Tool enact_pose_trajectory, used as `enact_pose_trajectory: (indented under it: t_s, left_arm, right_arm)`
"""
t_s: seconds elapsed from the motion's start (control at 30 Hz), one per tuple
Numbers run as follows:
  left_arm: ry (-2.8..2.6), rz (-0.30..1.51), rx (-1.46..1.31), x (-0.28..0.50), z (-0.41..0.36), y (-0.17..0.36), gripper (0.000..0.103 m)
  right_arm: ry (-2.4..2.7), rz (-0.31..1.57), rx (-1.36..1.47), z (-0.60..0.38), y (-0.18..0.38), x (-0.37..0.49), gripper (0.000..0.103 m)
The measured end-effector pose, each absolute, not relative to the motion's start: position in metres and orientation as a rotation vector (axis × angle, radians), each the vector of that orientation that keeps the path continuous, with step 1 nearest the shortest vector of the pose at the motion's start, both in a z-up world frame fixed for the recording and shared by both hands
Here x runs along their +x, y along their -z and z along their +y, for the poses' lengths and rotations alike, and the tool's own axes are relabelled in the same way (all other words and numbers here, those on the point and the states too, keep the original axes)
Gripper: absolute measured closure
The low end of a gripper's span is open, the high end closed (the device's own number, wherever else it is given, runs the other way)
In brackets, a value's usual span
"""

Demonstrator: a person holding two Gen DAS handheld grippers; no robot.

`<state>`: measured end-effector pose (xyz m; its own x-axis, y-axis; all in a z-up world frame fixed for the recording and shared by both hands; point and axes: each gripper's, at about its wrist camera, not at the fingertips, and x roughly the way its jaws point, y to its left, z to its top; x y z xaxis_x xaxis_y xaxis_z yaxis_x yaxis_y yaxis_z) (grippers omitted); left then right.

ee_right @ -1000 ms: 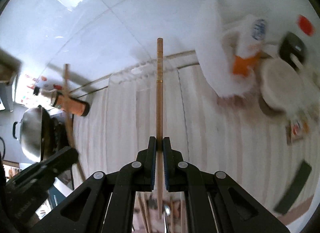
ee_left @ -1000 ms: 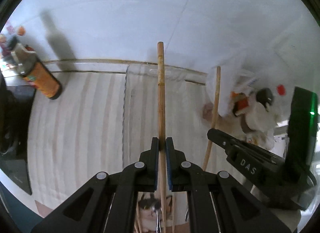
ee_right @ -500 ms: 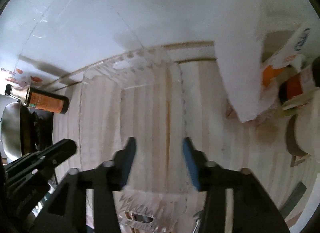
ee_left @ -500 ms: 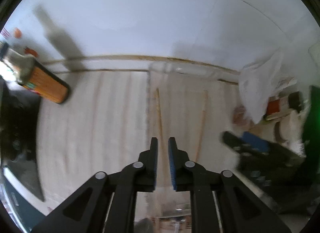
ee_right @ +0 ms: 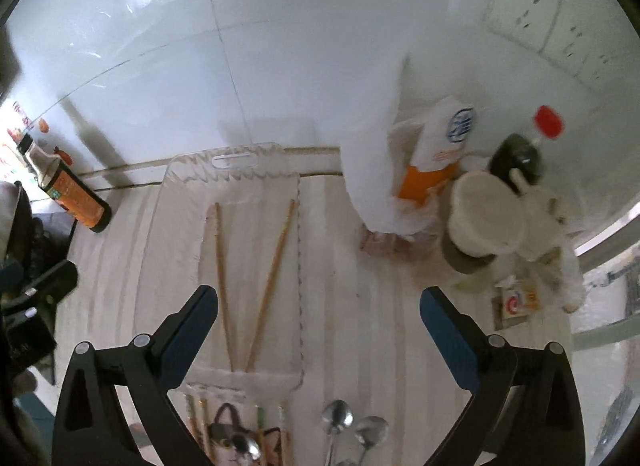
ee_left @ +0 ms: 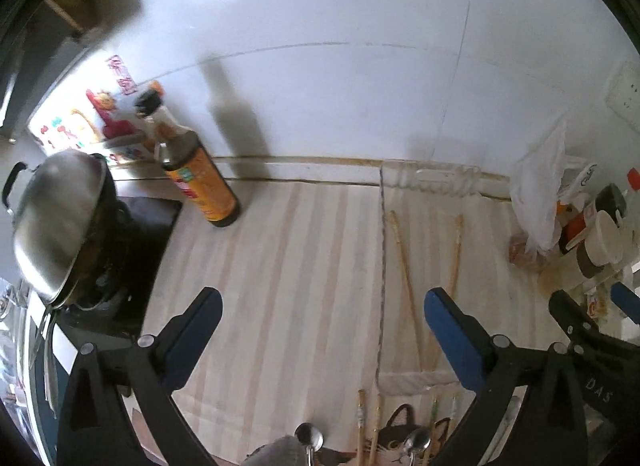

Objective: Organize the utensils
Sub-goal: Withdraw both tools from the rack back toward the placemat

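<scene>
Two wooden chopsticks [ee_right: 222,278] lie in a clear plastic tray [ee_right: 232,157] on the striped counter, their near ends close together; they also show in the left wrist view [ee_left: 406,274]. My right gripper [ee_right: 318,298] is open and empty, above and behind the tray's right side. My left gripper [ee_left: 320,302] is open and empty, left of the tray [ee_left: 432,181]. More chopsticks [ee_right: 200,422] and spoons [ee_right: 336,414] lie at the near edge, partly hidden.
A soy sauce bottle [ee_left: 196,173] stands by the wall at the left, next to a steel wok [ee_left: 60,221] on a stove. A white bag [ee_right: 376,153], bottles and a white tub [ee_right: 484,221] crowd the right. A tiled wall runs behind.
Both grippers held one chopstick each a second ago. They have let them go into the tray, opened wide and drawn back and up.
</scene>
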<state>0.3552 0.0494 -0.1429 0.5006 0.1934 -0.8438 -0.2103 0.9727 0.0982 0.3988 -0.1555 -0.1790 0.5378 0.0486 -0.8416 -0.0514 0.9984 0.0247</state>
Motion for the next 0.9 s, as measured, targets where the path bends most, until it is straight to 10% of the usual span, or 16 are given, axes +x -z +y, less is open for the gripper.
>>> enact_pose_trajectory:
  t_s: [0.9]
  left_arm:
    - [-0.159,0.933,-0.037,0.247,0.04,0.103,0.0]
  right_arm:
    - [-0.048,0.938,0.122,-0.184,0.122,0.267,0.0]
